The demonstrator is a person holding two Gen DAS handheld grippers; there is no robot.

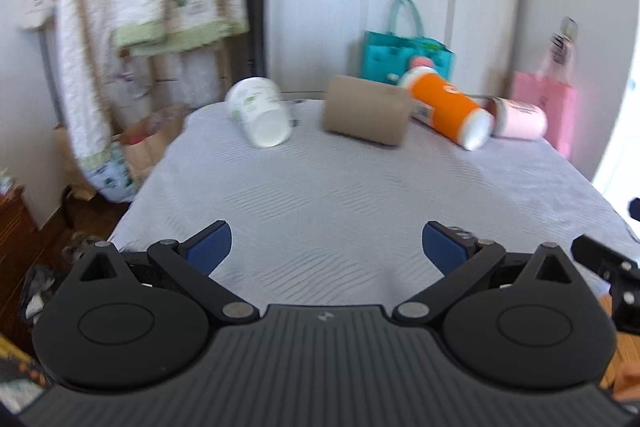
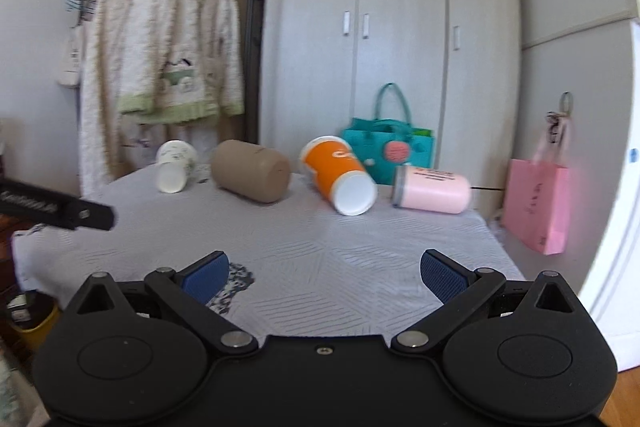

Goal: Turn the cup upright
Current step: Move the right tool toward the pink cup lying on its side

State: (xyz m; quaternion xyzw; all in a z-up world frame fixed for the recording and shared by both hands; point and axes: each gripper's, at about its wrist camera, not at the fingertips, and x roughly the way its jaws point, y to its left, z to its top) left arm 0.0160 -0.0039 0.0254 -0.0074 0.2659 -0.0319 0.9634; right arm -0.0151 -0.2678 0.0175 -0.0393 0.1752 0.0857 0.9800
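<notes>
Several cups lie on their sides in a row at the far end of a white-covered table (image 1: 340, 195): a white cup with green print (image 1: 260, 113) (image 2: 174, 167), a brown cup (image 1: 366, 115) (image 2: 250, 171), an orange cup with a white base (image 1: 450, 111) (image 2: 340, 173) and a pink cup (image 1: 518, 117) (image 2: 434, 189). My left gripper (image 1: 326, 247) is open and empty, low over the near part of the table. My right gripper (image 2: 324, 275) is open and empty, also short of the cups.
A teal bag (image 1: 404, 57) (image 2: 386, 147) stands behind the cups, a pink bag (image 2: 536, 203) hangs at the right. Clothes hang on a rack (image 2: 168, 39) at the left. Wardrobe doors (image 2: 396, 27) stand behind. Part of the other gripper (image 2: 56, 209) shows at the left.
</notes>
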